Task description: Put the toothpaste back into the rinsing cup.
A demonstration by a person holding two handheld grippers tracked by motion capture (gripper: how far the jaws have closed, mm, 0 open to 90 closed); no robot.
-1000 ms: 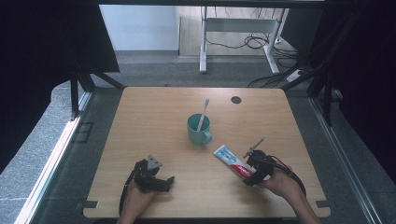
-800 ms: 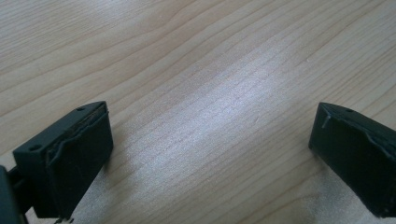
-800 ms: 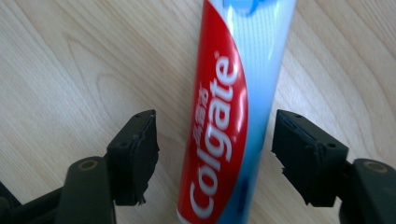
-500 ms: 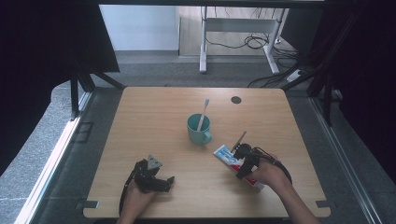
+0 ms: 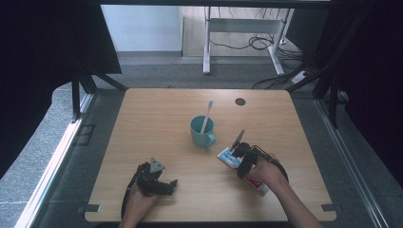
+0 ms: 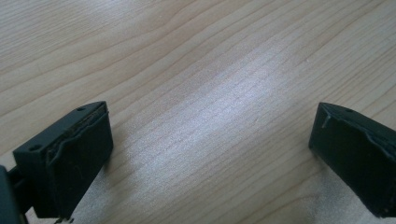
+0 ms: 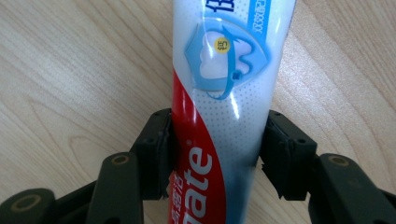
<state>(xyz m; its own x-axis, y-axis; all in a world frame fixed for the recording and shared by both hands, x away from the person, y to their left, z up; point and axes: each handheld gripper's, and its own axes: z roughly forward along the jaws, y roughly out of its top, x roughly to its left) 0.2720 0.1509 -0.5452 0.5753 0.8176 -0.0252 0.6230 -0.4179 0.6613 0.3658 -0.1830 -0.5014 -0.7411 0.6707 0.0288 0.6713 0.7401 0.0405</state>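
A white, red and blue toothpaste tube [image 5: 228,156] lies on the wooden table [image 5: 142,123], to the right of a teal mug [image 5: 202,133] that holds a toothbrush [image 5: 207,113]. My right gripper [image 5: 242,160] is over the tube. In the right gripper view its jaws press both sides of the toothpaste tube [image 7: 219,93], so the right gripper [image 7: 217,144] is shut on it. My left gripper [image 5: 164,184] rests at the front left of the table. The left gripper [image 6: 210,135] stands open over bare wood.
A dark round grommet [image 5: 240,101] sits near the table's far edge. Beyond the table a white desk frame [image 5: 237,33] and cables lie on the floor. Dark curtains hang on both sides.
My right gripper moved left and forward onto the toothpaste tube and its jaws closed against the tube's sides. The left gripper has stayed in place.
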